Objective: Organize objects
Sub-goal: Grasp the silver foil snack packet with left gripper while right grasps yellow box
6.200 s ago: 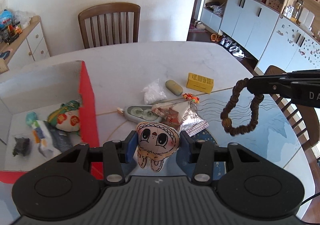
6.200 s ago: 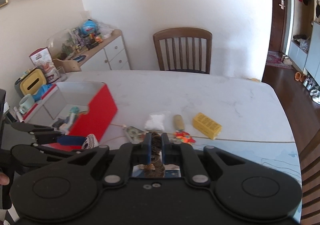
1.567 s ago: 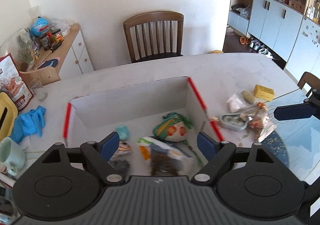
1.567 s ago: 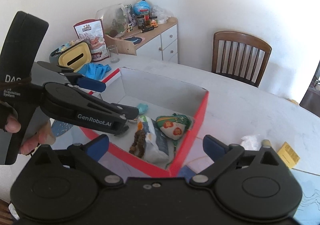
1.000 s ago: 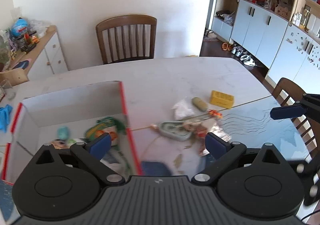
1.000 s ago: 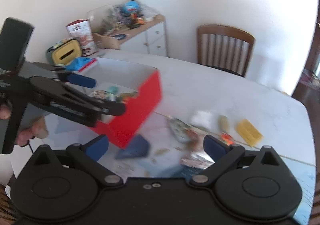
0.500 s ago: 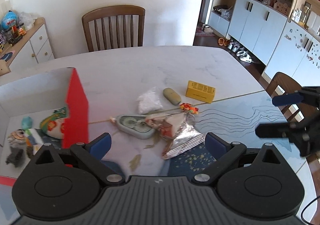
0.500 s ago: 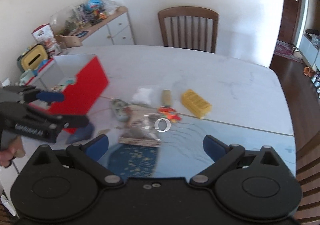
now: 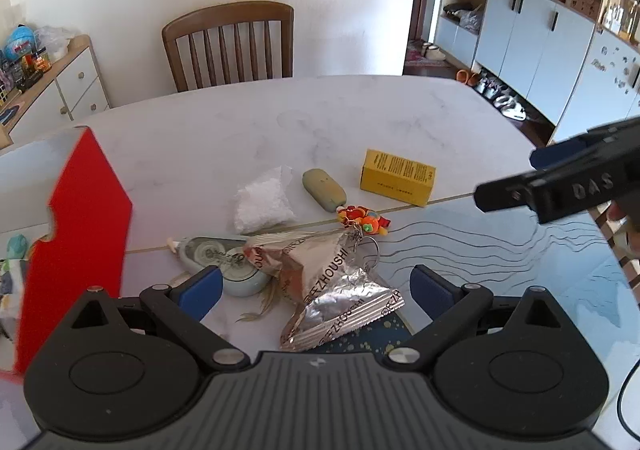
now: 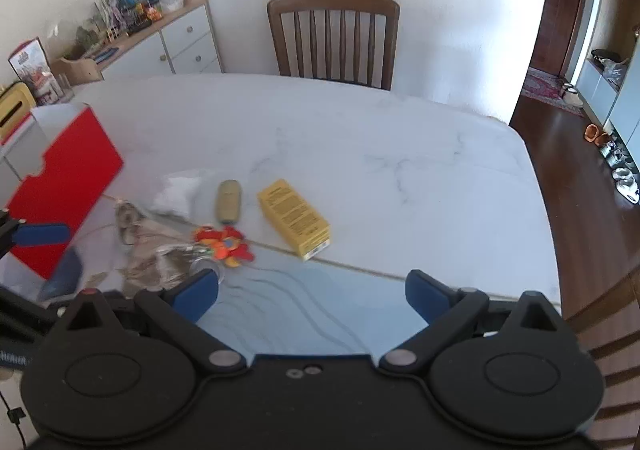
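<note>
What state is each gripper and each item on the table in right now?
Left gripper: open, empty, over the foil packet.
Right gripper: open, empty.
Red box: open-topped, some items inside.
Foil packet: crumpled, lying flat, overlapping the tape dispenser.
Tape dispenser: on its side.
Yellow box: closed, lying on its side.
Keychain: loose, ring against the packet.
Plastic bag: closed, lying flat.
Green case: closed, lying flat.

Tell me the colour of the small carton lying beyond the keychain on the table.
The small carton is yellow with dark printed text, clearest in the left wrist view.
</note>
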Demonstrator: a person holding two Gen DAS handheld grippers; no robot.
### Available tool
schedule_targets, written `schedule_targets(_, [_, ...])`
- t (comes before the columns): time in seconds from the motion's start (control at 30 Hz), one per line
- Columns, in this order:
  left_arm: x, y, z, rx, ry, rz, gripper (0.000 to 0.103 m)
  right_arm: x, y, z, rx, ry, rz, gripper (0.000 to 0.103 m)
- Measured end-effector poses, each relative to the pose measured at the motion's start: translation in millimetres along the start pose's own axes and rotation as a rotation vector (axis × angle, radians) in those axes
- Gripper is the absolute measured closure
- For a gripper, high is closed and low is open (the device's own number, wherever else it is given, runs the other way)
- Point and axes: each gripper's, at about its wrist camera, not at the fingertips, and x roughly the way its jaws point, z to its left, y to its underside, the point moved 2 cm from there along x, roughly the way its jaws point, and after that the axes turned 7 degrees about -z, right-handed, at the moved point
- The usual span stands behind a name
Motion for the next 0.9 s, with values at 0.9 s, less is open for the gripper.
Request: schedule_targets(0.9, [46.8, 11.0, -5.4, -0.086, -0.089, 0.006, 0.026, 101.2, -24.1, 1.2, -0.129, -0.055, 0.056, 0.03])
